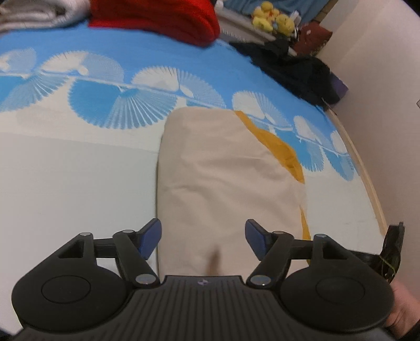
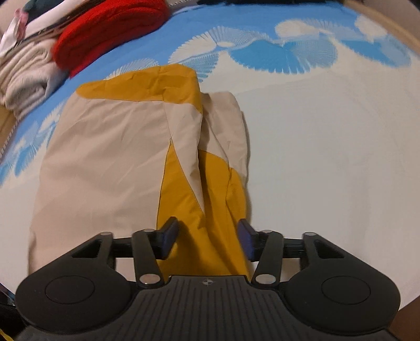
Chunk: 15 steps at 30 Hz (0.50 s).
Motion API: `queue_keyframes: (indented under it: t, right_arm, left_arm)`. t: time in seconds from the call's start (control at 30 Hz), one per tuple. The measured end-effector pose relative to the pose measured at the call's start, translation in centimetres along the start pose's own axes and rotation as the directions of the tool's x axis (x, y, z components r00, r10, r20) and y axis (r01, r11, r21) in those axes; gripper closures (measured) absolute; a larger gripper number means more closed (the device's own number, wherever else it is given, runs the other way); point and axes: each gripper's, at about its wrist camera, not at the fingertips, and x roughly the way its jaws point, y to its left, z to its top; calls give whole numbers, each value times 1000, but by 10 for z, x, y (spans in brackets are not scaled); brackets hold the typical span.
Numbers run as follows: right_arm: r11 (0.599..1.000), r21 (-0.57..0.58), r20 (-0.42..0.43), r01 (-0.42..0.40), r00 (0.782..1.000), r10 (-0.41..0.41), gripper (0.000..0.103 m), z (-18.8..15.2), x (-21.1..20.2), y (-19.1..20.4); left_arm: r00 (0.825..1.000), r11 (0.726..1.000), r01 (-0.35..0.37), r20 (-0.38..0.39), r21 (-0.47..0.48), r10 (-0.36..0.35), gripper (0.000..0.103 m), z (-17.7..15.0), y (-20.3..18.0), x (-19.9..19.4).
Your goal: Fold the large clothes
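Beige and mustard fabric, a folded garment (image 2: 110, 157), lies on the bed (image 2: 328, 162), whose sheet is white near the cameras and blue with white fan shapes farther off. In the left wrist view the left tongs (image 1: 203, 242) stand wide apart above the garment's near end, blue pads clear of the cloth, nothing gripped. In the right wrist view the right tongs (image 2: 207, 240) are parted too, straddling a mustard fold at the garment's near edge (the pads do not press on it). A red knit (image 2: 110, 28) sits at eleven o'clock from the garment in that view, with a pale folded pile (image 2: 26, 76) at ten. Yellow plush toys (image 1: 273, 18) and dark clothing (image 1: 296, 70) show at one o'clock in the left view.
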Motion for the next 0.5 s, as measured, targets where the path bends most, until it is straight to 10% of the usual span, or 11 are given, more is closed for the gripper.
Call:
queue_keyframes:
  t: [0.23,0.5]
  right_arm:
    - [996,84,-49,-24,998,29,27,3,19,-11]
    - [992,105,-78,-64,994,72,27,9,35,-13]
  left_arm:
    - [980,970,67,-165,-233,-107,22,20,62,100]
    - [963,897,198,-93,-395,-253,8,27,83,157]
